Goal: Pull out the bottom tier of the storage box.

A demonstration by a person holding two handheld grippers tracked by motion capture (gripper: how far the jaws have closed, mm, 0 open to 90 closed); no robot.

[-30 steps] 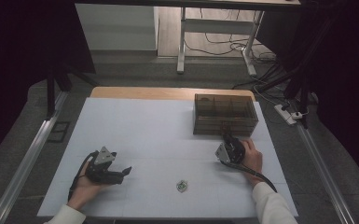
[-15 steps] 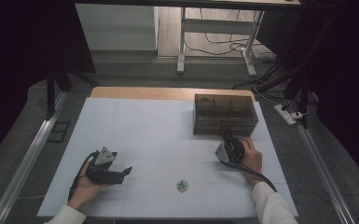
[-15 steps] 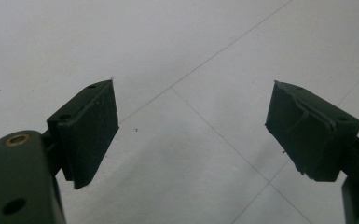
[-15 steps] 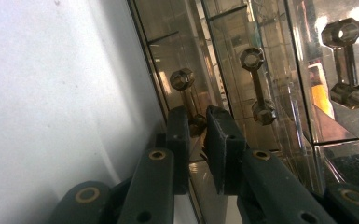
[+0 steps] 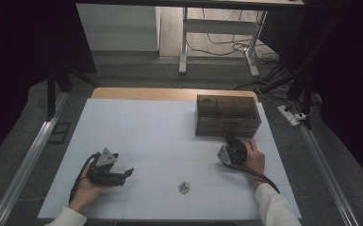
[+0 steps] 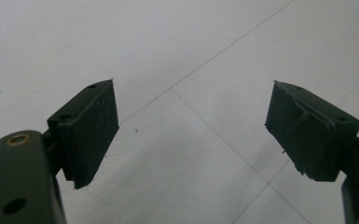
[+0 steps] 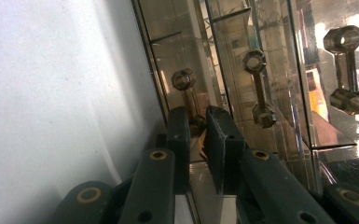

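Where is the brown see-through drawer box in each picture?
High view: drawer box at the white mat's far right, just beyond the right gripper.
Right gripper view: drawer box across the right half; jaws pinch one handle.
Left gripper view: white mat between open jaws.
Shared landmark: the white mat.

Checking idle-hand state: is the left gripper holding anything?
No: in the left gripper view the left gripper stands wide open over the bare white table.

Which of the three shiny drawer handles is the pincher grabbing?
The leftmost handle in the right gripper view. The right gripper is closed on its lower end, while the middle handle and right handle stand free.
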